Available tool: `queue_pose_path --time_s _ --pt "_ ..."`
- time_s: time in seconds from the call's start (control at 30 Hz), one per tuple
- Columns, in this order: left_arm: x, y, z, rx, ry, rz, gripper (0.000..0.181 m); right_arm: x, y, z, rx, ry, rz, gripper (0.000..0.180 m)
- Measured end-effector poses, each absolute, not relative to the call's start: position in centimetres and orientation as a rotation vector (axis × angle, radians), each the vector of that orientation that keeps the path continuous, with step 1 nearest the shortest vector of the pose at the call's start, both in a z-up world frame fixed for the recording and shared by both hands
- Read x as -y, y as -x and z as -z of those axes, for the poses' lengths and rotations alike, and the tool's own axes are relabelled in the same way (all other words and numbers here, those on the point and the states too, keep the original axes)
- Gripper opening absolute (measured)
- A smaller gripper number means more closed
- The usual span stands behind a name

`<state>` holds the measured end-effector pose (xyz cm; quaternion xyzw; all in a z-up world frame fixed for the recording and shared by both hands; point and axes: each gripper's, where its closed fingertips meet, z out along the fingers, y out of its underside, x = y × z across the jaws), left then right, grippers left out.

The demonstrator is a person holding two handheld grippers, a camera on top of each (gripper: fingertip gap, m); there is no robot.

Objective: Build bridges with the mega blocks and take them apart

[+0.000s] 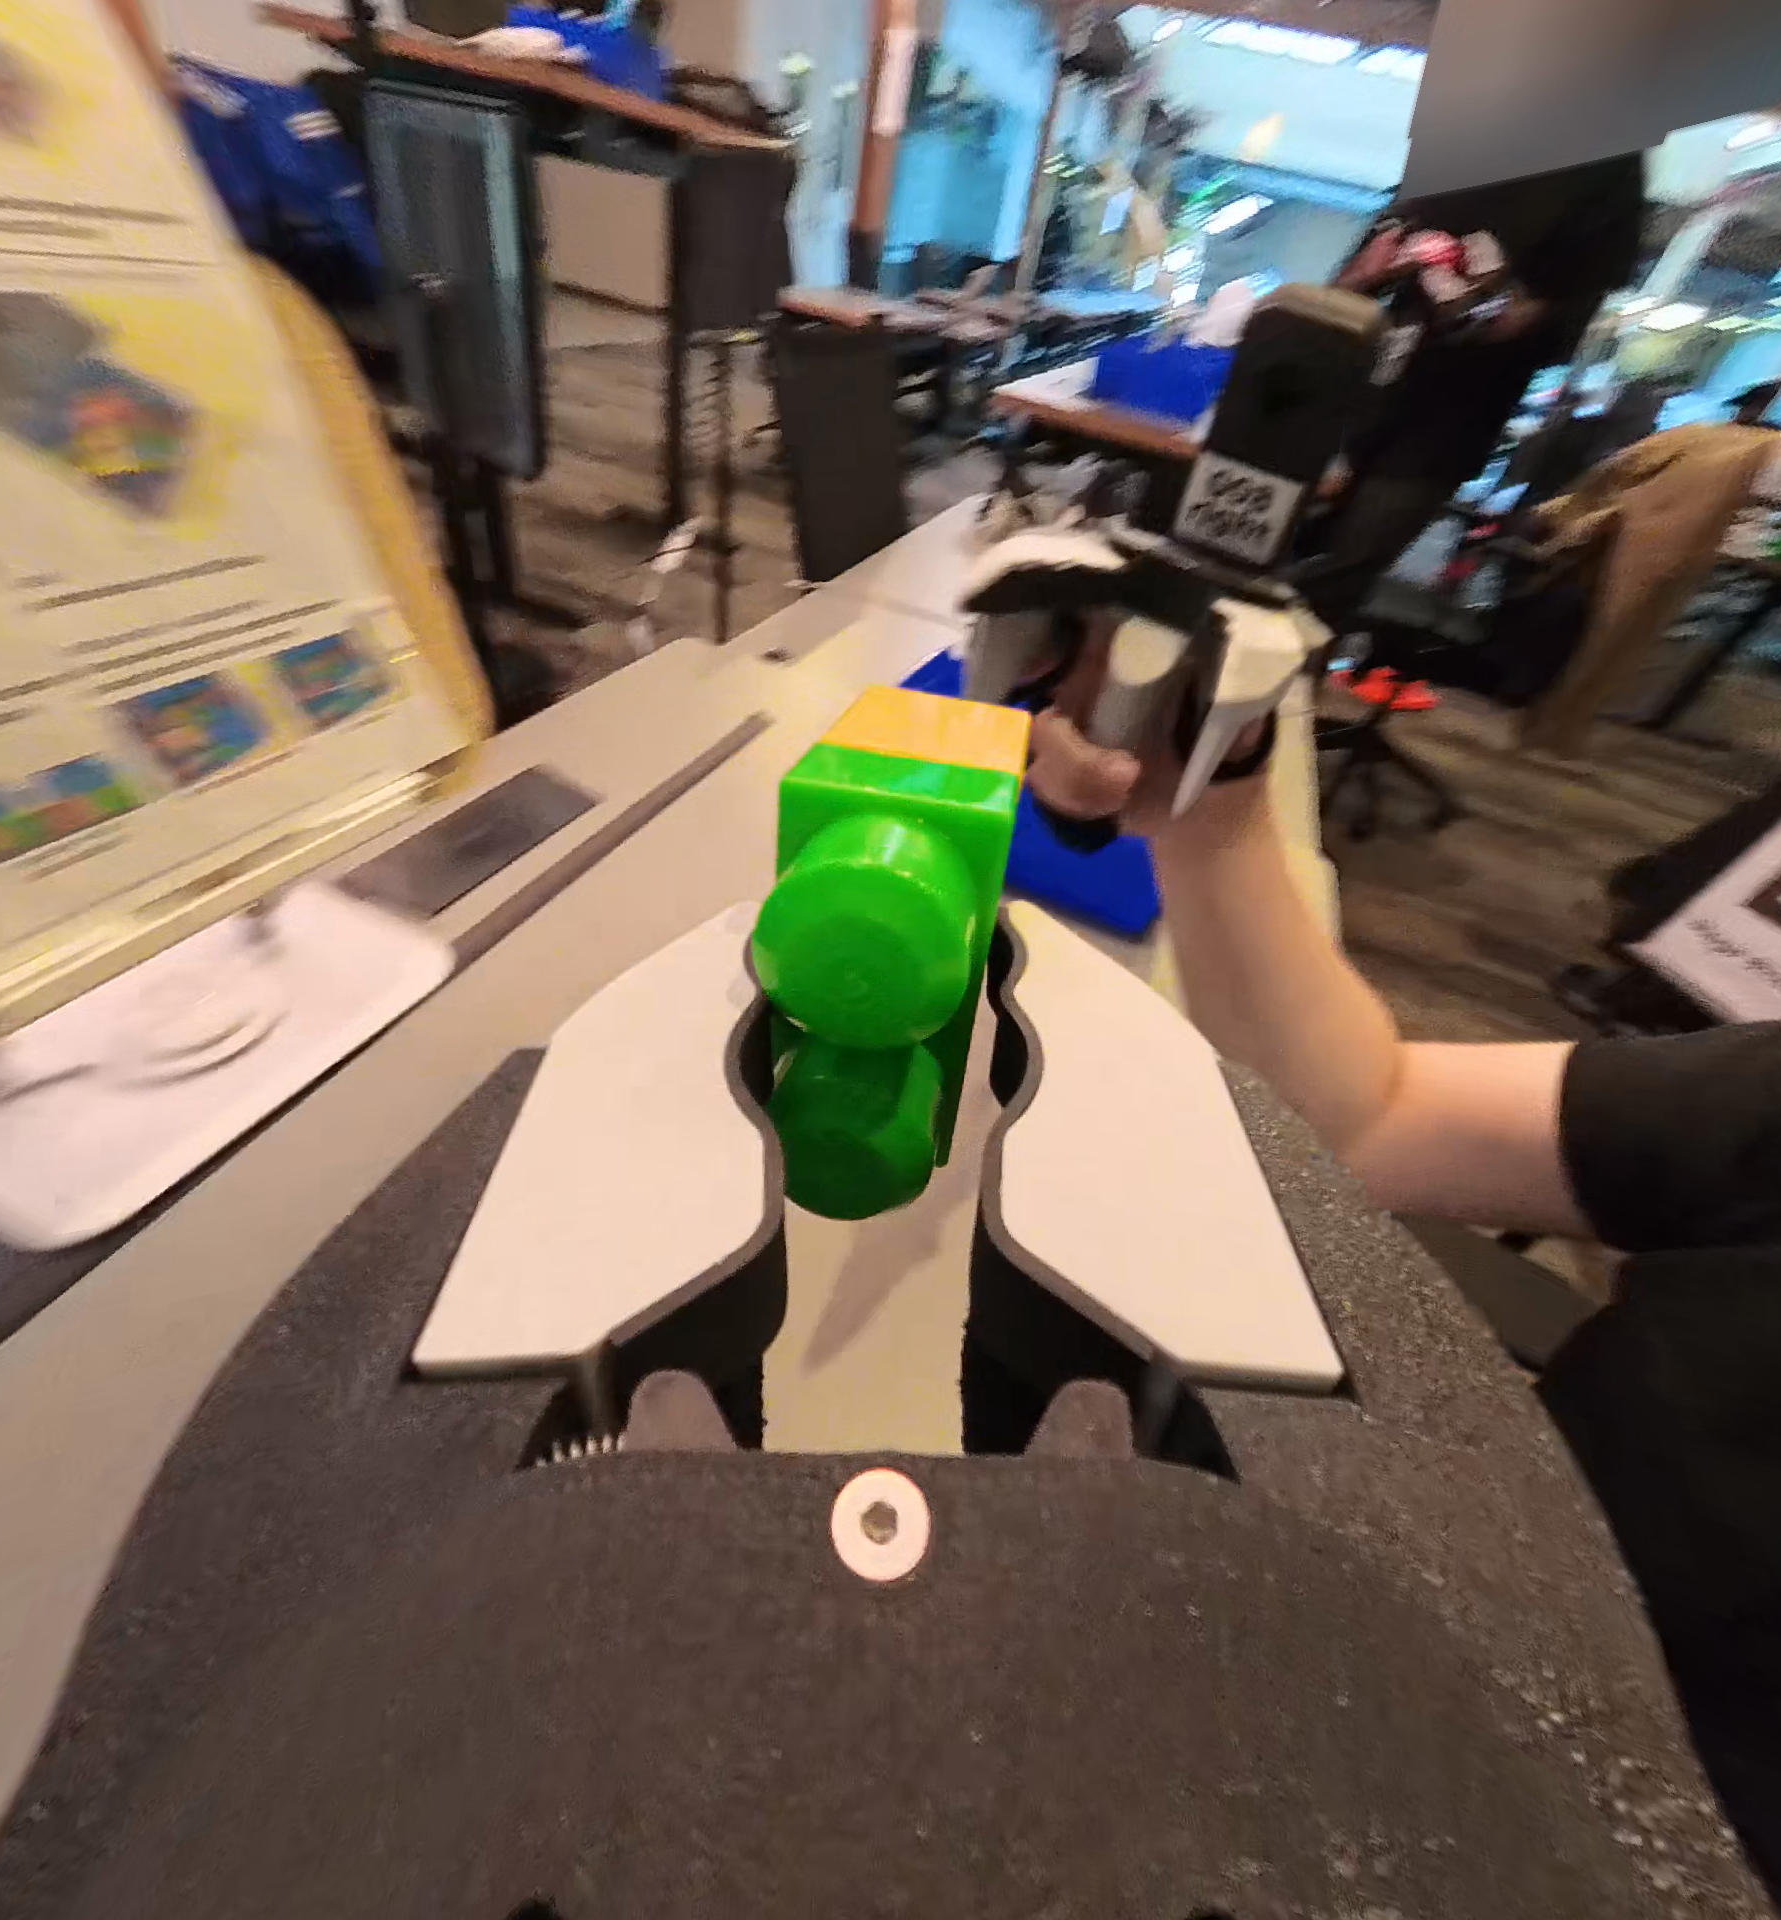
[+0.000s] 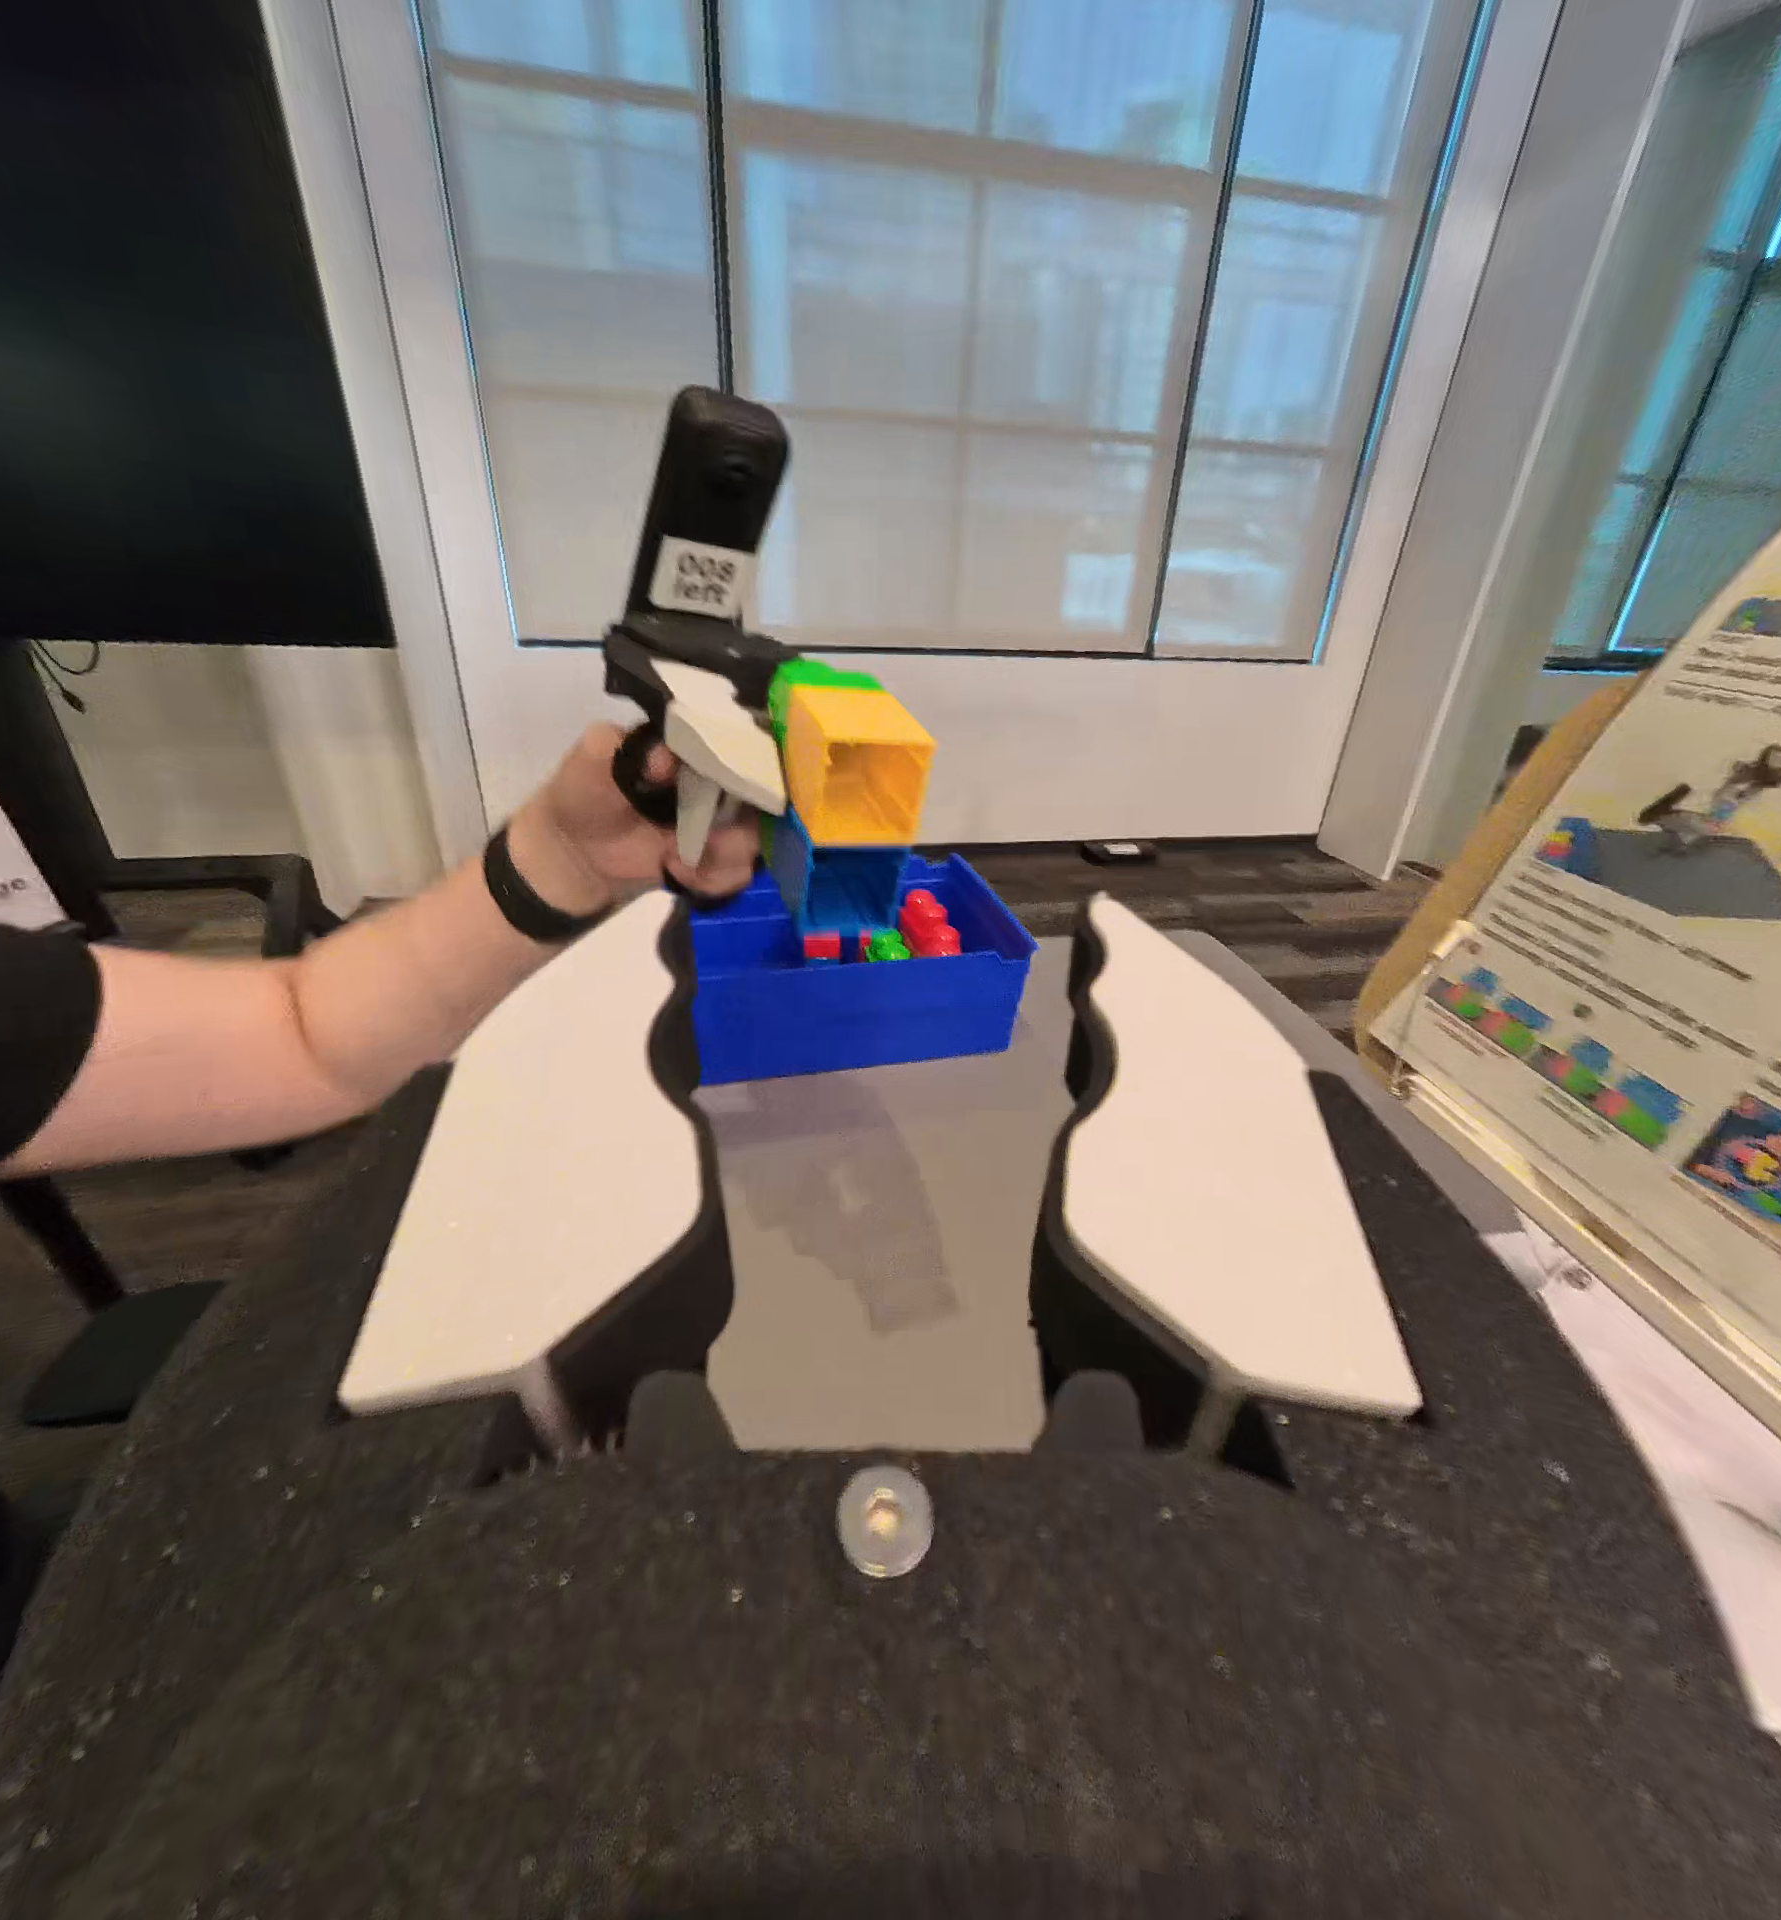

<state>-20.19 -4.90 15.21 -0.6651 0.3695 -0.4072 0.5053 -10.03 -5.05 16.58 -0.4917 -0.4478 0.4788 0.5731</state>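
In the left wrist view my left gripper (image 1: 870, 935) is shut on a green block (image 1: 891, 831) with a yellow block (image 1: 933, 732) joined to its far end. The right wrist view shows the left gripper (image 2: 751, 769) holding this joined piece in the air: green (image 2: 813, 681), yellow (image 2: 860, 779) and a blue block (image 2: 834, 894) hanging just above the blue bin (image 2: 855, 1013). Red blocks (image 2: 930, 925) and a green one (image 2: 886, 948) lie in the bin. My right gripper (image 2: 886, 914) is open and empty, short of the bin; it also shows in the left wrist view (image 1: 1125, 665), held up in a hand.
A yellow-edged instruction board (image 1: 86, 520) stands on the grey table (image 1: 657, 727), on the right in the right wrist view (image 2: 1644, 987). A white sheet (image 1: 169, 1049) lies before it. The blue bin (image 1: 1073, 873) sits near the table edge. Office furniture stands beyond.
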Motion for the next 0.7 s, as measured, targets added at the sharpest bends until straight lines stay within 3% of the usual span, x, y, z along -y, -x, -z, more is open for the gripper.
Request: queue_pose_path --time_s 0.33,0.4,0.7 --pt "4.6 9.7 -13.9 -1.004 1.457 1.316 0.038 3.4 10.3 -14.9 1.002 1.294 -1.204 0.066" --pt "3.8 9.4 -13.2 -0.993 1.462 1.293 0.038 3.6 10.4 -14.2 1.063 1.299 -1.272 0.036" --pt "3.7 11.0 -13.3 -0.985 1.358 1.385 0.035 3.2 10.5 -13.3 1.057 1.319 -1.442 0.036"
